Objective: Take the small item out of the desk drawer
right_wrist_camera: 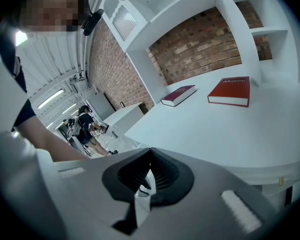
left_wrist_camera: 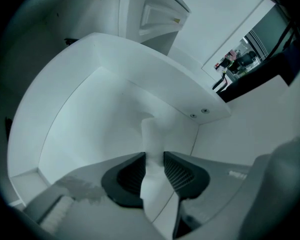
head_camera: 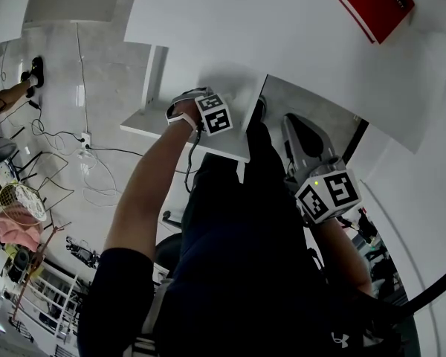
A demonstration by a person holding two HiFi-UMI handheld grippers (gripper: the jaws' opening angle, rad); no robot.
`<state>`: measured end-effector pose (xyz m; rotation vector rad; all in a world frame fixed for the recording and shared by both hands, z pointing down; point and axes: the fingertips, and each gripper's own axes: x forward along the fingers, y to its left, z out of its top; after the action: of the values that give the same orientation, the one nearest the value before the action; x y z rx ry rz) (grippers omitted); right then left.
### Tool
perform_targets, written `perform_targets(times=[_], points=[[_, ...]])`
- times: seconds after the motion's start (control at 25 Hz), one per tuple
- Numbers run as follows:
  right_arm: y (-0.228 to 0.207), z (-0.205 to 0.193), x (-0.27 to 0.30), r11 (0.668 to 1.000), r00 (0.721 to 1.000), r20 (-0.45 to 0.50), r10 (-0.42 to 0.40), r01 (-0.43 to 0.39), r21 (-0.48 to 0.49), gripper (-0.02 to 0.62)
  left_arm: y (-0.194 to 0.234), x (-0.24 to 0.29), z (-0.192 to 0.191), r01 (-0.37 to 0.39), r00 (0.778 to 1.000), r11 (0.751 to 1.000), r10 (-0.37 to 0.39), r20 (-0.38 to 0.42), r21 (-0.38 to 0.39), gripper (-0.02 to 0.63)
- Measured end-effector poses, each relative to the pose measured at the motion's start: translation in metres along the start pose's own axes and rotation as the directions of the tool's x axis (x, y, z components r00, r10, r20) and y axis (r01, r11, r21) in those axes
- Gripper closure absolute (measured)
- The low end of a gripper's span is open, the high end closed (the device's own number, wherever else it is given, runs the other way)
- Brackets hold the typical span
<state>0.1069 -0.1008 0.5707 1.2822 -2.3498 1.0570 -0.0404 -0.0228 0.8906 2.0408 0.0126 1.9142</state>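
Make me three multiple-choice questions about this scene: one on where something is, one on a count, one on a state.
1. The left gripper reaches: A into the open white drawer; B up to a shelf; C down to the floor.
2. Books on the white desk top: A one; B two; C three.
3. The right gripper is: A shut, empty; B wide open; C gripping a cable.
Answers: A, drawer walls surround it, with a small white item between its jaws; B, a dark red book and a bright red book lie there; A, its jaws meet with nothing between.
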Motion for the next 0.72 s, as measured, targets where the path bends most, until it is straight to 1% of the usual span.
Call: perform_targets(times=[0.36,0.52,0.72], points=[[0.016,0.001,0.000,0.999,1.000,-0.001,0.028,-0.028,-0.024,0.592,0.007,-0.020,-0.003,-0.075,0.997,0.997,0.074,0.024,0.032,0.485],[0.020,0.005,-0.002,0.999,0.999,0.014,0.039,-0.039,-0.038,0.592,0.007,-0.035,0.004,-0.105,0.992,0.994,0.102,0.071,0.038,0.485],[0.026,0.013,-0.008,0.997,0.998,0.030,0.056,-0.054,-0.061,0.592,0.010,-0.057,0.009,-0.152,0.983,0.988,0.148,0.106,0.030,0.485]])
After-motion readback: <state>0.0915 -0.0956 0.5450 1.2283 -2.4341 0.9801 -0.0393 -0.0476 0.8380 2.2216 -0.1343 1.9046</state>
